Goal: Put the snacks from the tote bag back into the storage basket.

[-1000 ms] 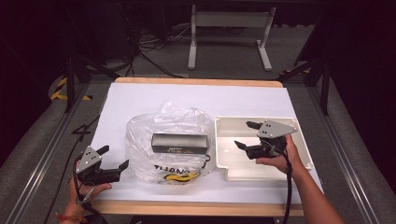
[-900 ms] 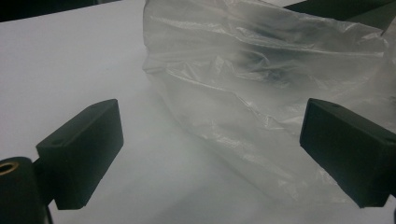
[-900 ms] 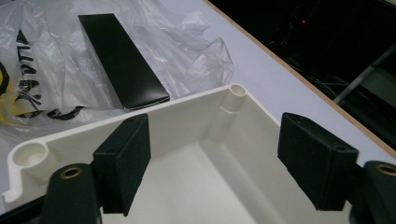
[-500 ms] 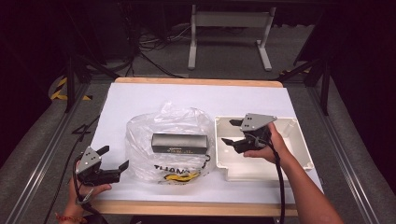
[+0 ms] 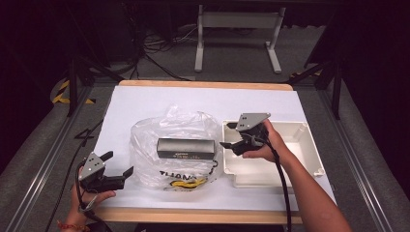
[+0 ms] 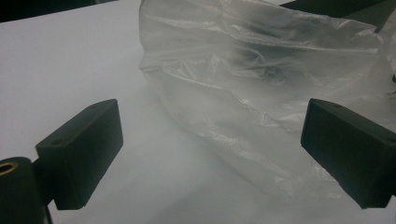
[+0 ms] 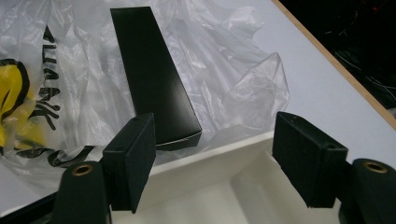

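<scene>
The right claw (image 5: 231, 141) hangs over the left rim of the white tray (image 5: 309, 150), its two blocky black jaws parted with nothing between them — they have just been closing in a little, on air alone. From its own view the matte, foam-like pads (image 7: 133, 161) frame the tray's smooth moulded lip, and beyond it the end of a long black box (image 7: 154, 79). That box, flat-sided and sharp-edged with a dull sheen, lies on its side in the middle of the tabletop (image 5: 145, 104), nestled in a thin, clear plastic bag (image 5: 150, 145). The bag is crumpled and glossy, puffed up around the box, with black lettering and a yellow patch on its near side. Box and bag sit just beside the tray's left wall.

The left claw (image 5: 119, 164) is held low at the near left corner of the tabletop, jaws wide apart and empty — its own view looks between them at the wrinkled, milky film of the bag close ahead. The tabletop is covered in plain white sheet with a pale wooden edge.
</scene>
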